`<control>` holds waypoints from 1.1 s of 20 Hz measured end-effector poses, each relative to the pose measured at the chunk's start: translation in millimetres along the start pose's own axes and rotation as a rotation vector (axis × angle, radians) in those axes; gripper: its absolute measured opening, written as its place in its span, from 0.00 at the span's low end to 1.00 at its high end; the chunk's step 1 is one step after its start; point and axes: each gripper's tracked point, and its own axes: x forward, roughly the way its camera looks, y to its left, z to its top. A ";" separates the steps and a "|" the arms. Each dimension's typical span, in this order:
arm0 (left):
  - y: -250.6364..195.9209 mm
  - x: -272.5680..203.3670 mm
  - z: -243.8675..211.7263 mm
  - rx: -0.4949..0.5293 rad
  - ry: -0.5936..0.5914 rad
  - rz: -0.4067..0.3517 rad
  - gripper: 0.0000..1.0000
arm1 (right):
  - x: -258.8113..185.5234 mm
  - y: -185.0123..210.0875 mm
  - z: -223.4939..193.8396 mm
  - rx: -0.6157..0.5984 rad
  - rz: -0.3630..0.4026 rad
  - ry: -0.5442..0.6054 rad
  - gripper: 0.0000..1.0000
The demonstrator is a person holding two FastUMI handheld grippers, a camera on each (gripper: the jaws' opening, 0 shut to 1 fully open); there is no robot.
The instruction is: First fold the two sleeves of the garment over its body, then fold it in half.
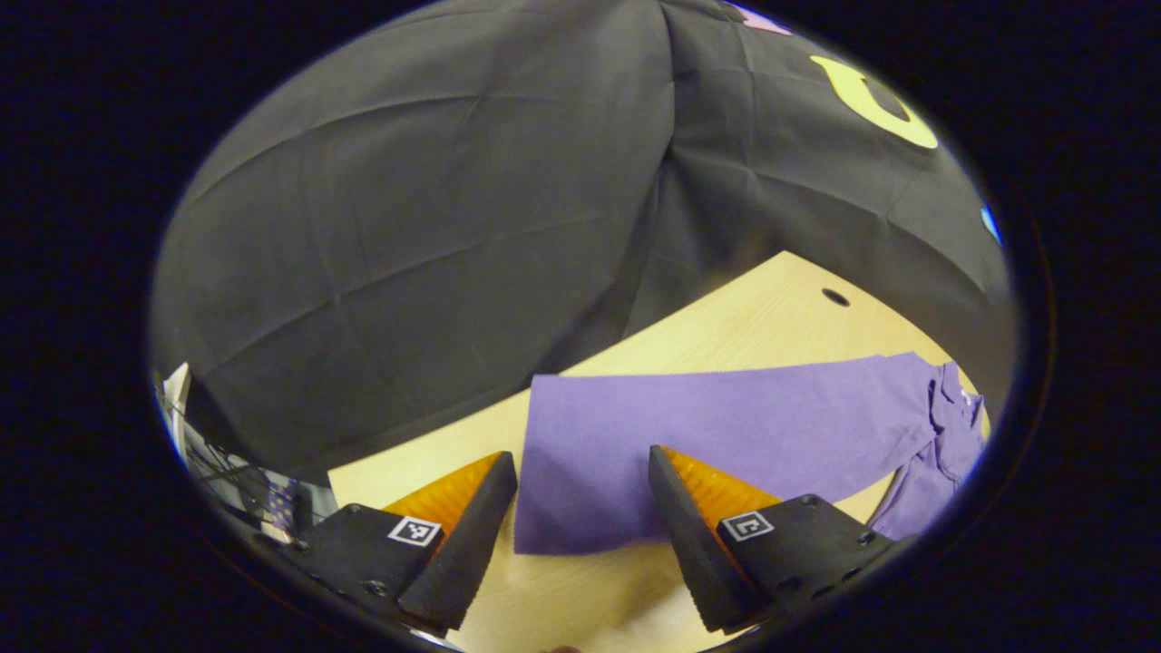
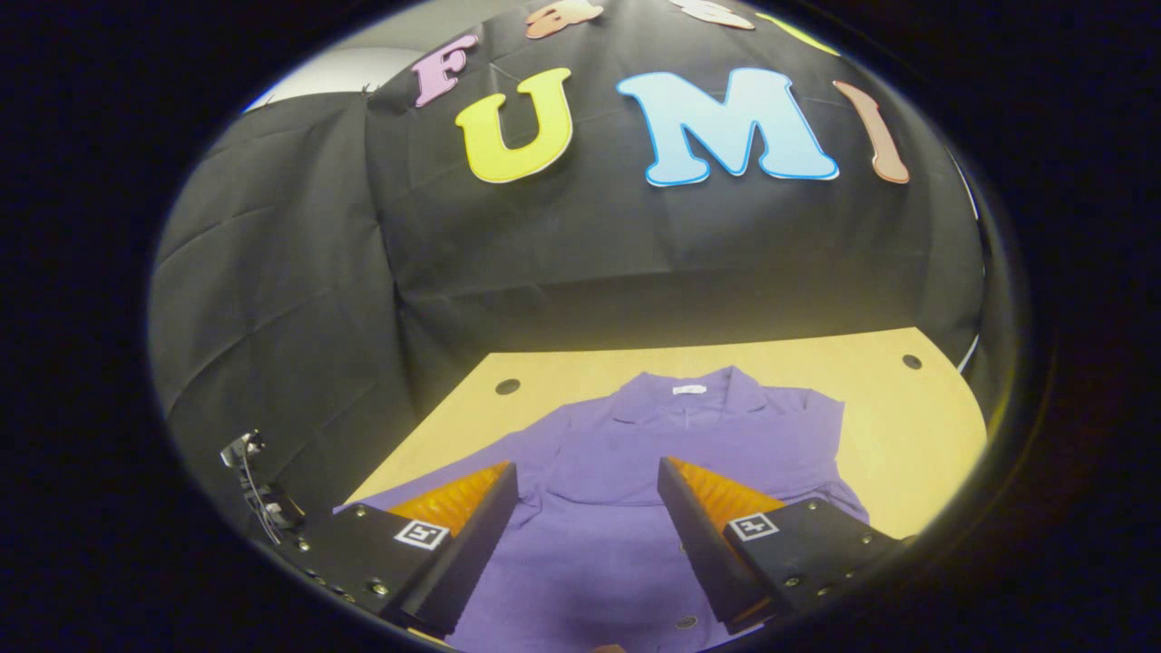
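Note:
A purple collared shirt [image 2: 671, 453] lies flat on the light wooden table [image 2: 898, 435], collar toward the back wall. In the left gripper view one long purple sleeve [image 1: 726, 426] stretches flat across the table, its cuff end near me. My left gripper [image 1: 580, 535] hovers open above that cuff end, with nothing between its fingers. My right gripper [image 2: 590, 544] is open above the shirt's body below the collar, holding nothing. The shirt's right sleeve [image 2: 816, 481] lies partly behind one finger.
The table [image 1: 762, 317] has a small round hole [image 1: 835, 297] near its back edge, and two such holes [image 2: 507, 386] show in the right gripper view. Black cloth walls stand close behind and to the left. Some cables and gear [image 2: 258, 490] sit off the table's left side.

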 end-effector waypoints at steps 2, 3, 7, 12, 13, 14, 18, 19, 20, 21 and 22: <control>-1.7 -2.2 -3.1 0.017 0.003 0.004 0.96 | -2.9 1.6 0.8 0.006 0.008 0.002 0.96; -5.1 -1.5 -1.2 0.016 -0.002 0.003 0.96 | -3.6 2.1 1.5 0.005 0.011 0.003 0.96; -9.0 -0.5 -1.4 0.020 -0.008 -0.004 0.90 | -7.3 1.5 -0.4 0.005 0.024 0.010 0.96; -43.7 4.4 -5.3 -0.007 -0.025 -0.050 0.34 | -10.3 -8.3 1.8 0.022 0.026 0.011 0.96; -46.3 6.1 -6.5 -0.006 -0.020 -0.058 0.21 | -11.2 -12.1 2.5 0.025 0.024 0.011 0.96; -46.0 5.5 -7.3 -0.001 -0.016 -0.066 0.12 | -12.2 -15.3 2.5 0.027 0.021 0.010 0.96; -45.6 2.8 -0.5 -0.028 -0.003 -0.090 0.07 | -19.4 -30.7 2.6 0.022 0.004 0.006 0.96; -47.4 0.8 1.1 -0.045 -0.001 -0.097 0.07 | -21.8 -34.5 3.2 0.022 -0.002 0.007 0.96; -49.0 -1.4 7.7 -0.064 -0.009 -0.104 0.07 | -23.2 -40.3 1.3 0.024 -0.009 0.006 0.96; -53.1 -5.0 16.3 -0.077 -0.019 -0.116 0.07 | -25.9 -44.4 2.0 0.029 -0.013 0.004 0.96; -56.0 -11.6 26.2 -0.086 -0.032 -0.130 0.07 | -27.3 -49.1 1.2 0.034 -0.018 0.003 0.96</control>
